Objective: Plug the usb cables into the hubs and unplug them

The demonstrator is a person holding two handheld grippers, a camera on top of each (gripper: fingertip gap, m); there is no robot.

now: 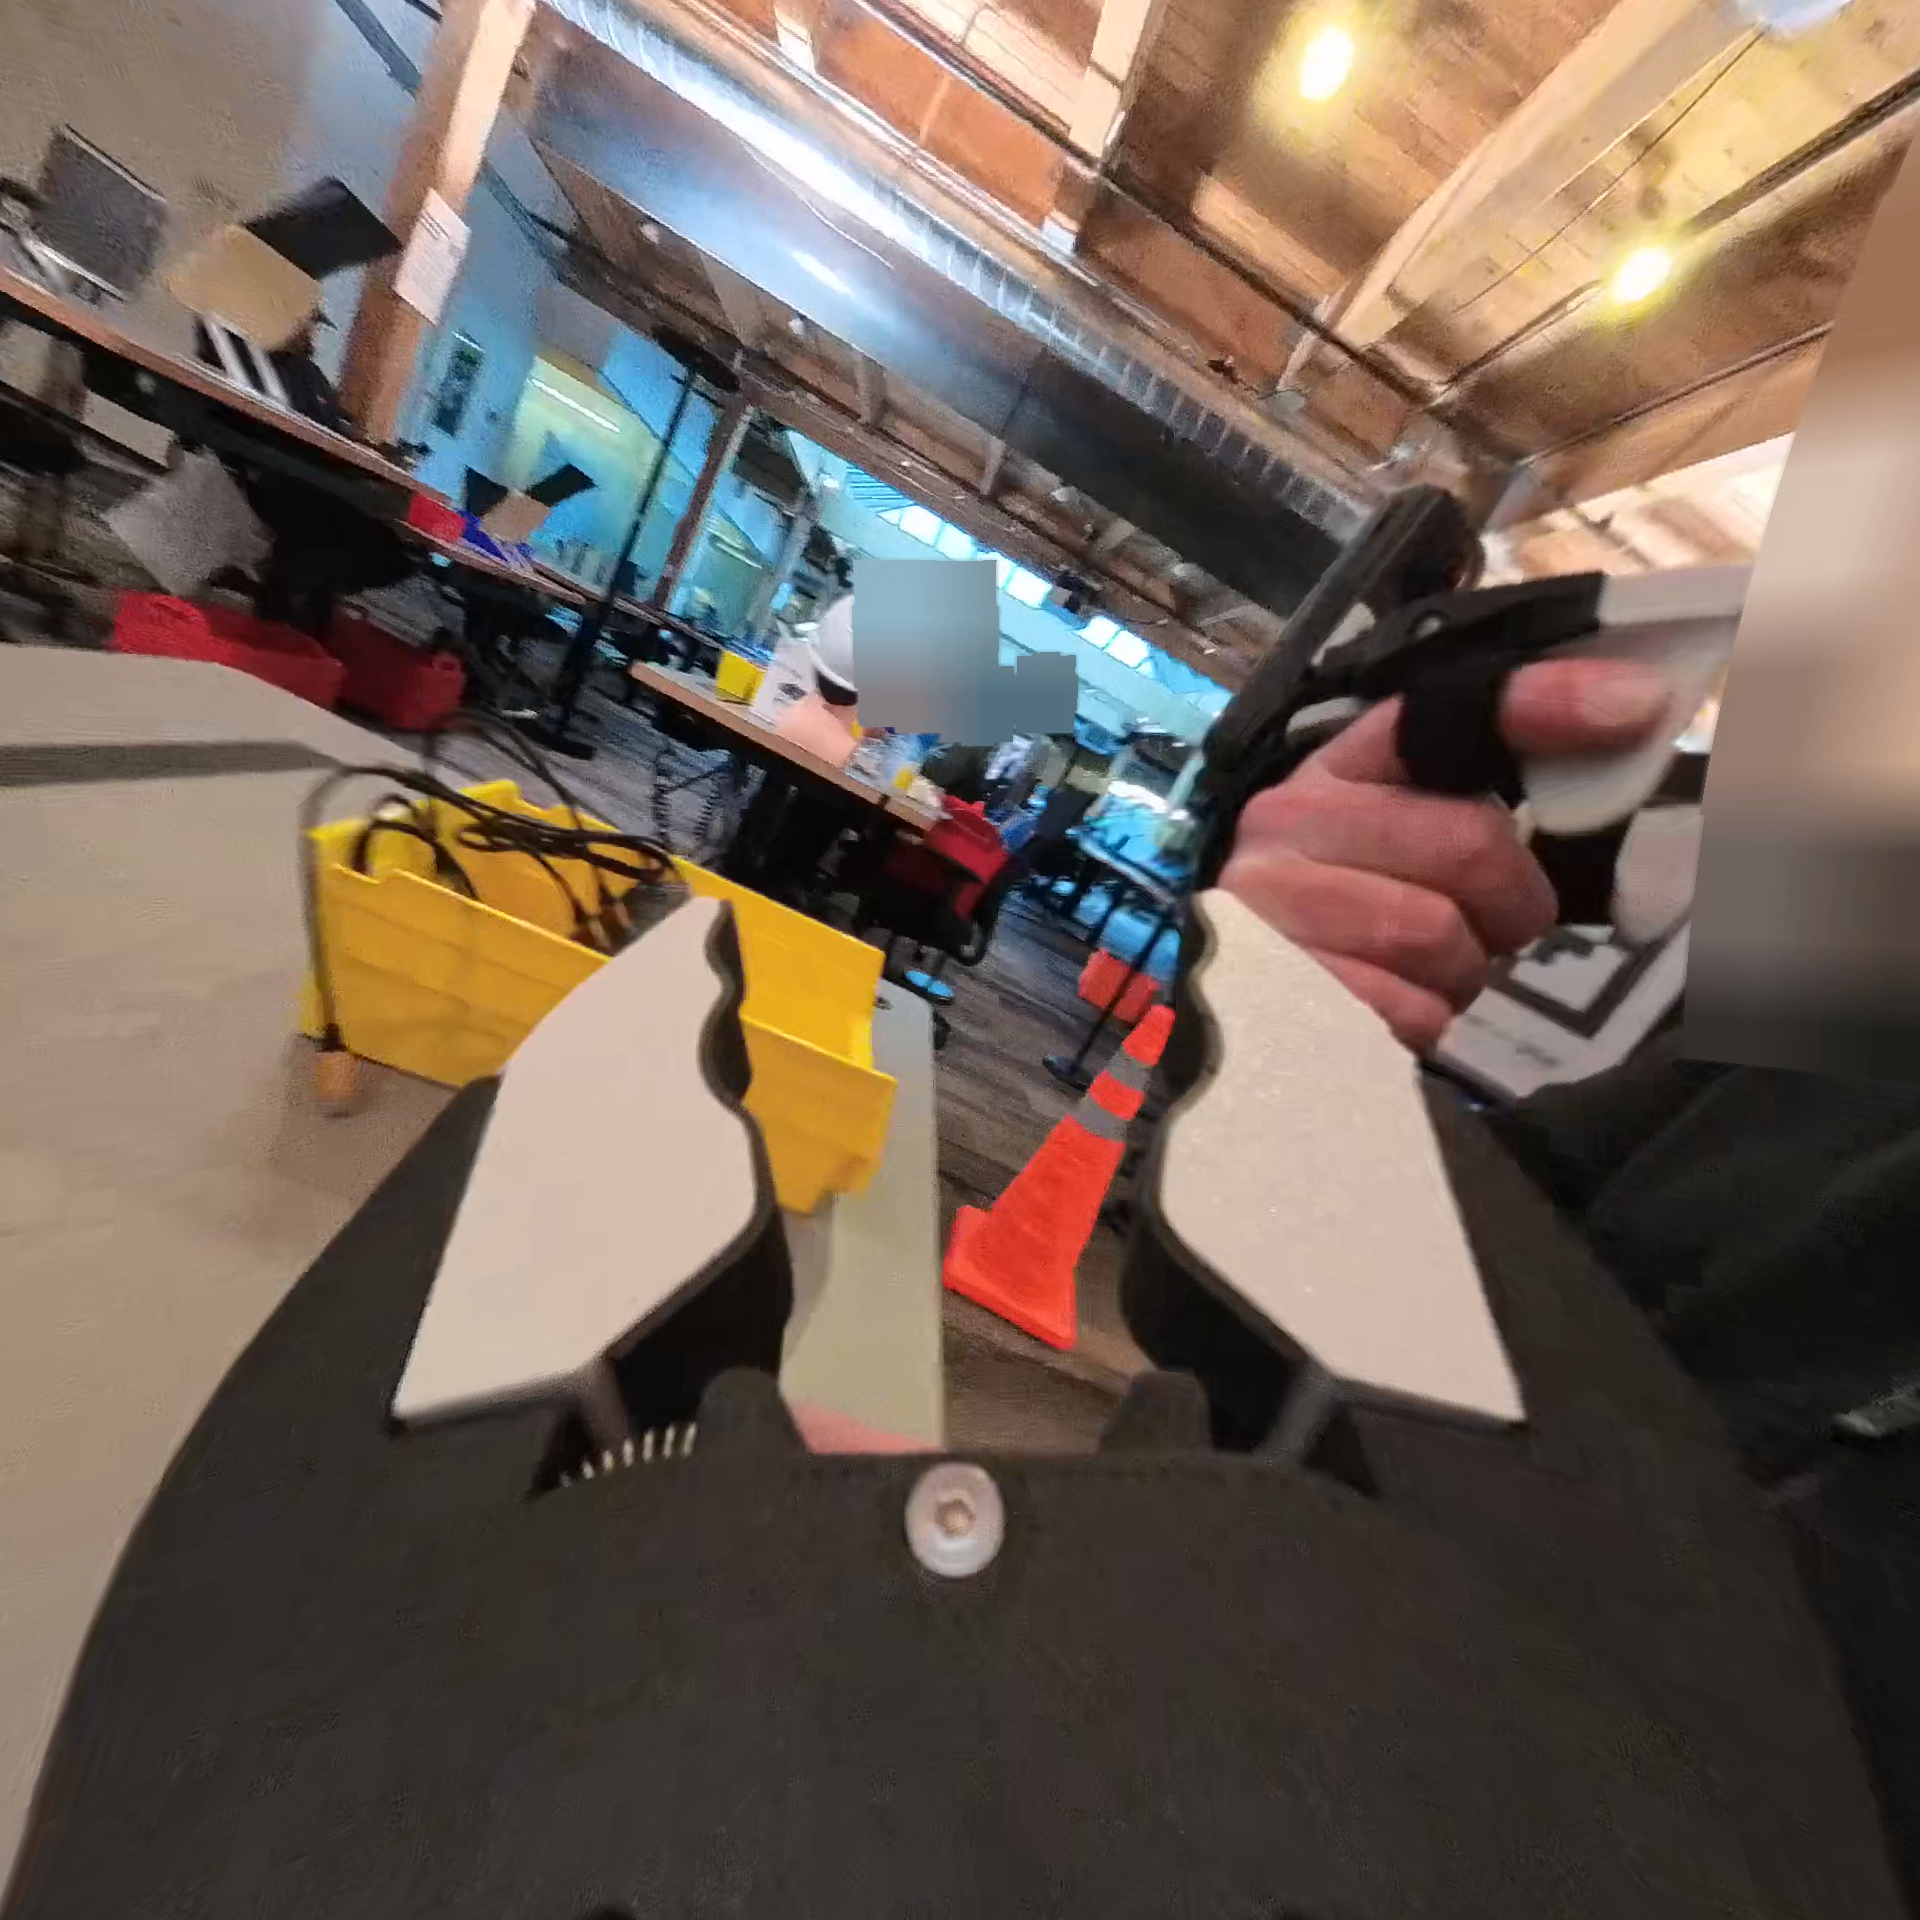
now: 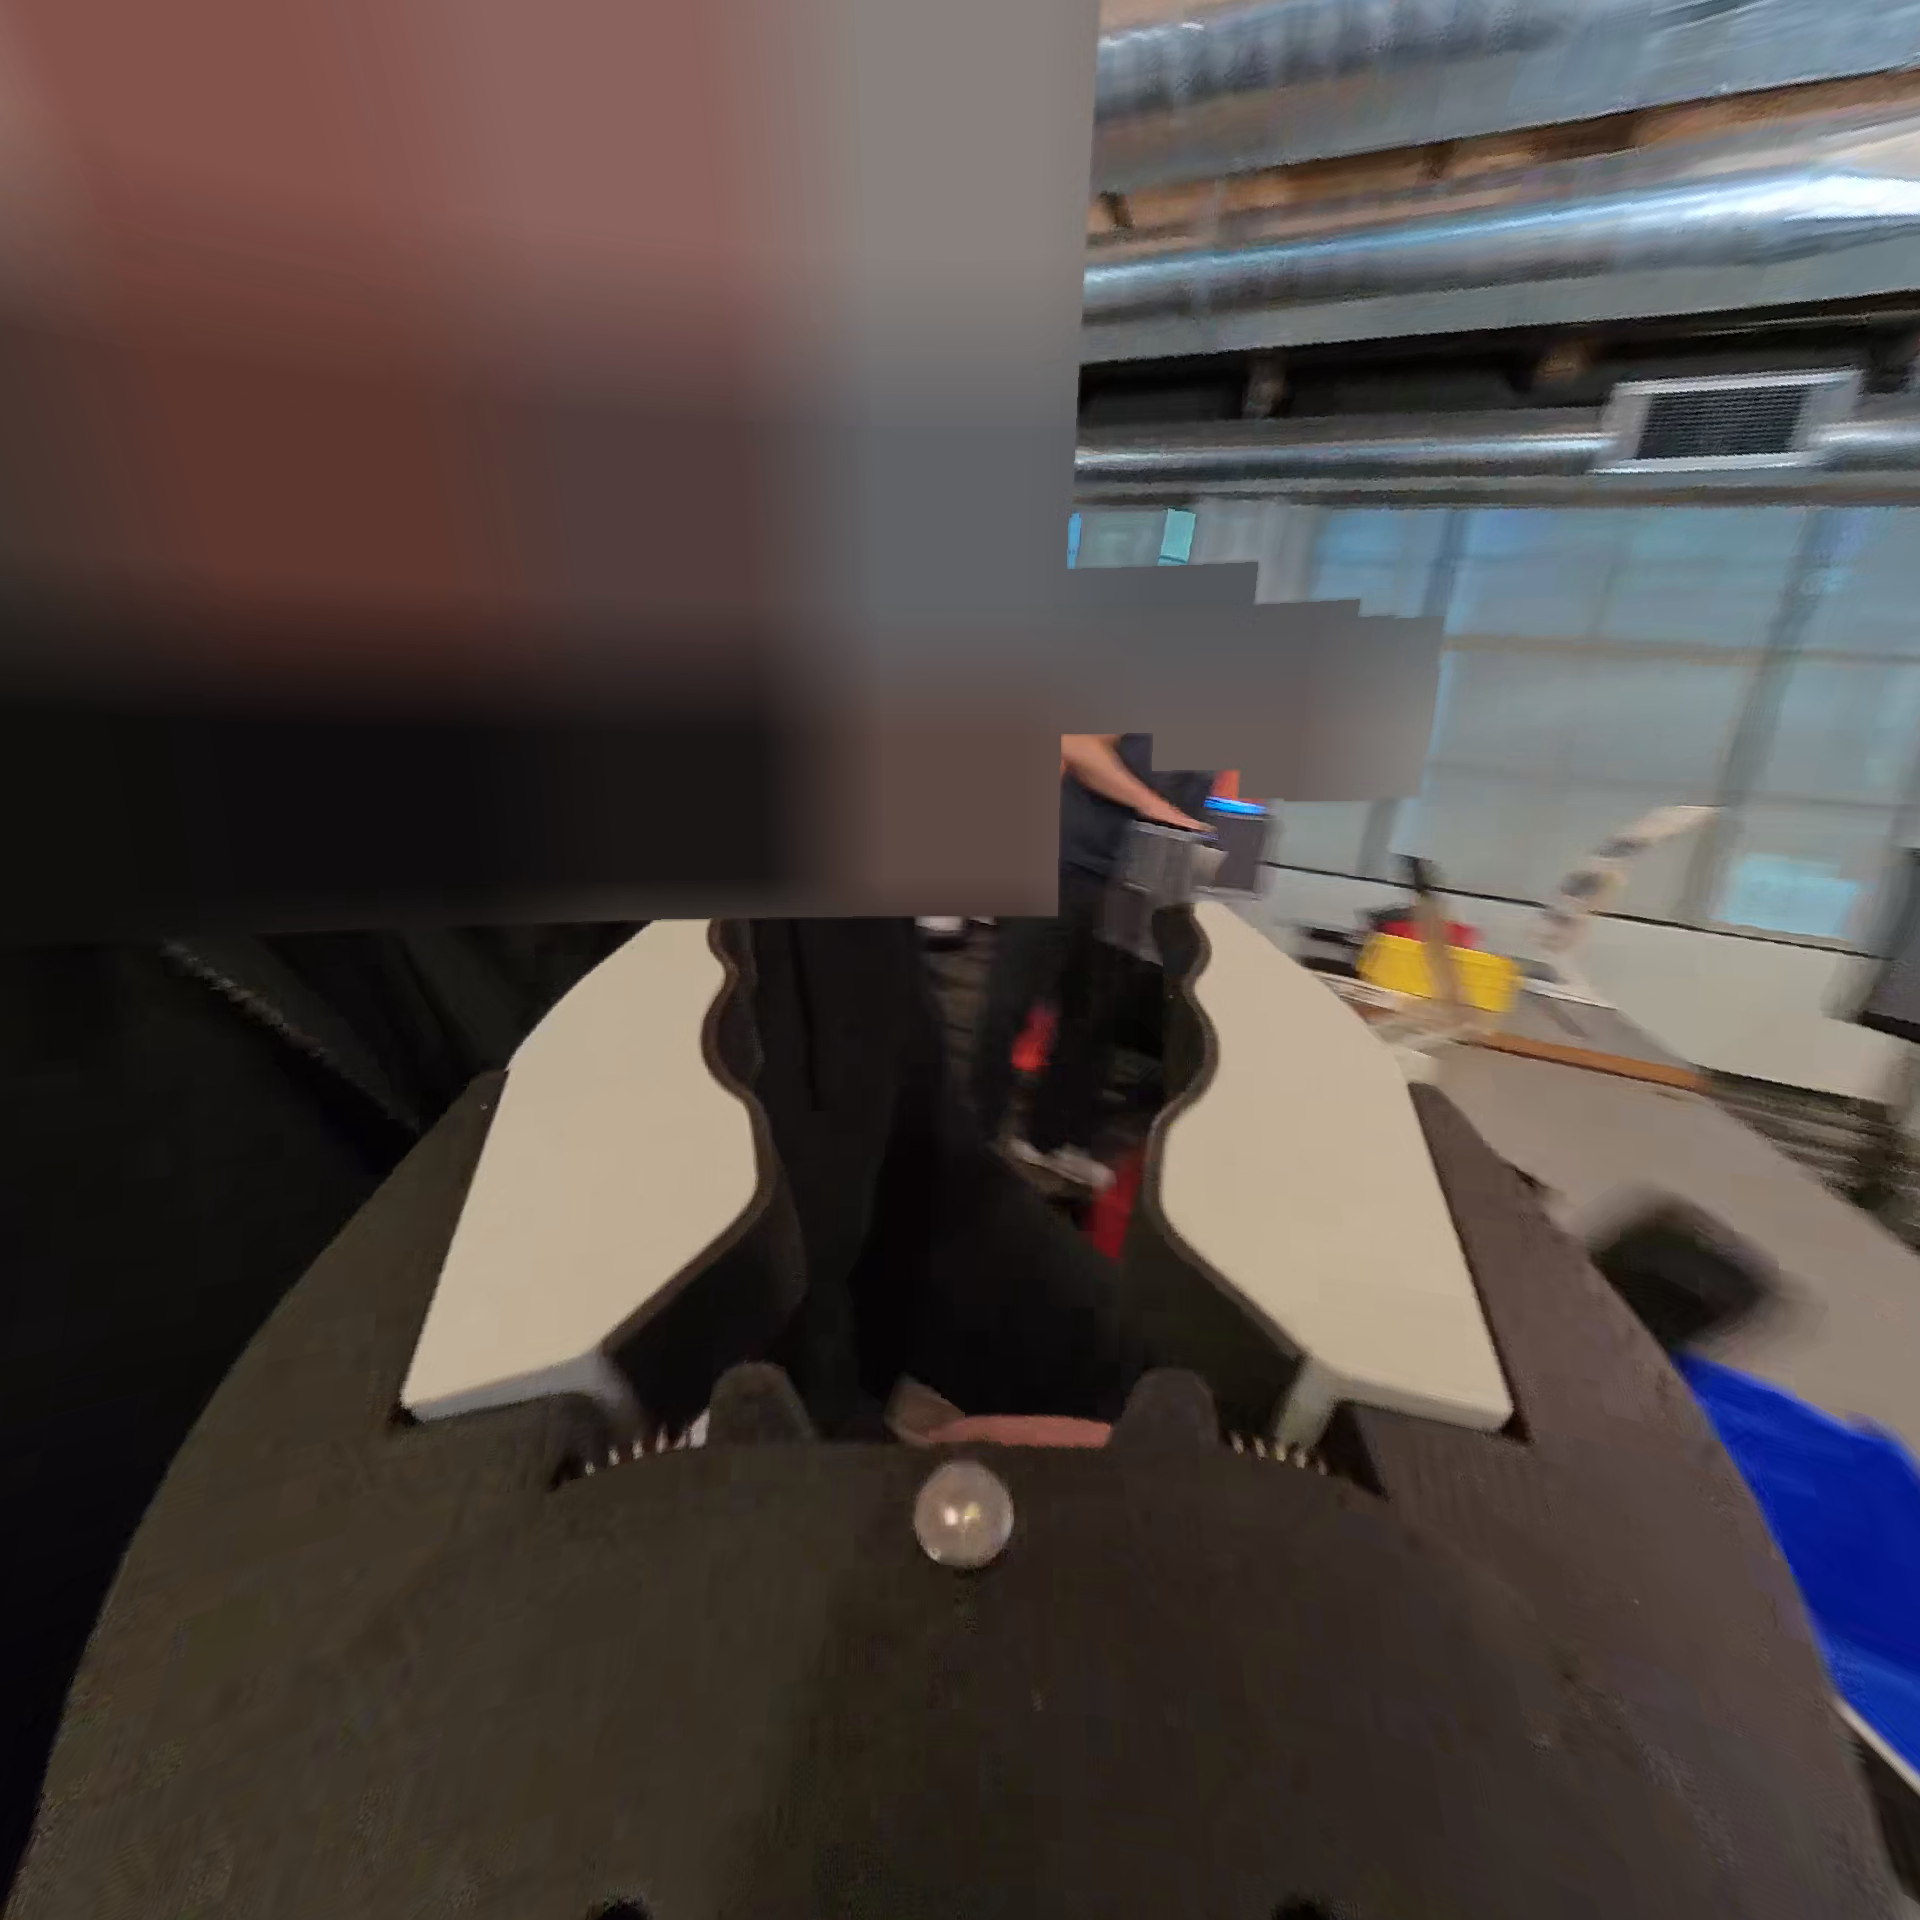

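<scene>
My left gripper [image 1: 961,925] is open and empty, raised and tilted above the pale table's [image 1: 156,935] corner. A yellow bin [image 1: 499,956] stands near the table's corner beyond its left finger, with black cables [image 1: 520,821] tangled in it. No hub shows in either view. The right gripper [image 1: 1455,665] shows at the right of the left wrist view, held in a hand [image 1: 1382,883]. In its own view my right gripper [image 2: 956,935] is open and empty, held up in the air, pointing at a person's dark clothing.
An orange traffic cone [image 1: 1070,1164] stands on the floor past the table's edge. Red bins [image 1: 229,644] and other work tables are farther off. In the right wrist view a blue thing [image 2: 1829,1538] is at the lower right and a distant yellow bin [image 2: 1439,977] on a table.
</scene>
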